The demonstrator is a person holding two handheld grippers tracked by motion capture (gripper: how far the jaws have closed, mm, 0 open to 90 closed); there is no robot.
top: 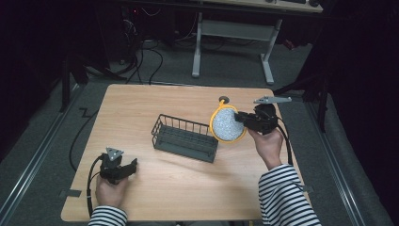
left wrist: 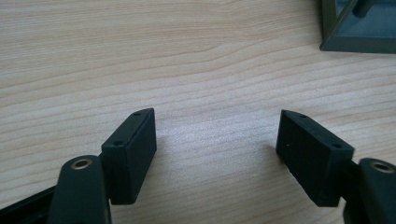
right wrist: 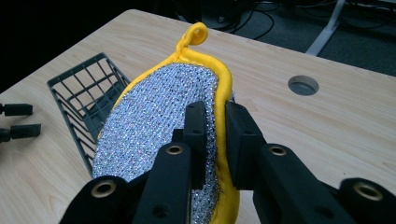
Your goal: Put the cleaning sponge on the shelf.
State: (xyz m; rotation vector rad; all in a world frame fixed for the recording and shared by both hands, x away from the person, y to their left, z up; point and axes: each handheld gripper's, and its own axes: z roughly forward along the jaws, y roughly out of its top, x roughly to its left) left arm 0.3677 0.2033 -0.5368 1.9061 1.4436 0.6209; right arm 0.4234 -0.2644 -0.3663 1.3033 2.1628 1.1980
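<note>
A round scrubbing pad (top: 227,125) with a silver sparkly face, yellow rim and yellow loop hangs in the air above the table's right half. My right gripper (top: 241,117) is shut on its edge, and in the right gripper view the two black jaws pinch the pad (right wrist: 154,126) between them, my right gripper (right wrist: 215,119) holding it upright. A dark grey wire basket (top: 185,138) stands mid-table, just left of the pad. My left gripper (top: 133,165) rests near the front left corner with its jaws wide apart; bare wood lies between them in the left gripper view, left gripper (left wrist: 215,135).
The wooden table (top: 141,108) has a round cable hole (top: 224,99) near its far edge. A corner of the basket (left wrist: 359,28) shows at the top right of the left gripper view. Beyond the table stand a desk frame and cables on a dark floor.
</note>
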